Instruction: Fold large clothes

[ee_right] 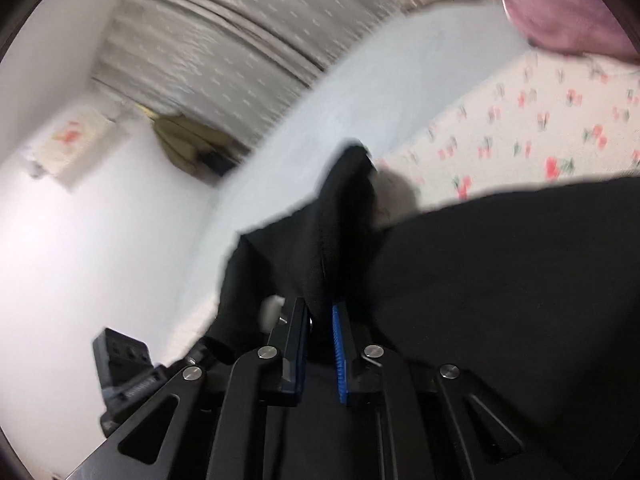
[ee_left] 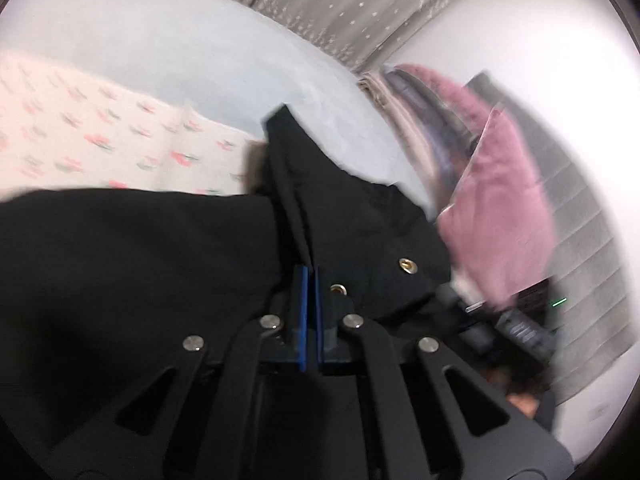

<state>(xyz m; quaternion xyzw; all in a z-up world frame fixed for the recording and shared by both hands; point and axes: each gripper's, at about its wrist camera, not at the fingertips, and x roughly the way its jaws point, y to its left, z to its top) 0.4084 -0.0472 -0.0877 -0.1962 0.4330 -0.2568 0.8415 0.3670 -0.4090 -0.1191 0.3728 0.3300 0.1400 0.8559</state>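
left gripper [ee_left: 310, 280]: blue pads pressed together, pinching a fold of the black garment [ee_left: 132, 256]; cloth rises in a ridge straight out of the jaws
left-side detail: two brass snap studs [ee_left: 407, 266] on the flap just right of the pads
right gripper [ee_right: 322, 316]: jaws nearly together, clamped on another bunched edge of the same garment; blue ribbed pad [ee_right: 339, 354] visible on the right finger, cloth fills the narrow gap
garment position: hangs off both grippers, draped across the lower half of both views, over the bed
floral sheet [ee_left: 80, 128]: white with pink flowers, behind the garment, on the bed
pale blue sheet [ee_right: 360, 92]: beyond the floral one, runs to the curtain
grey curtain [ee_left: 340, 4]: small white pattern, at the back
pink cloth [ee_left: 496, 208]: heaped at the right of the left view, close beside the garment flap
image quality: both views motion-blurred
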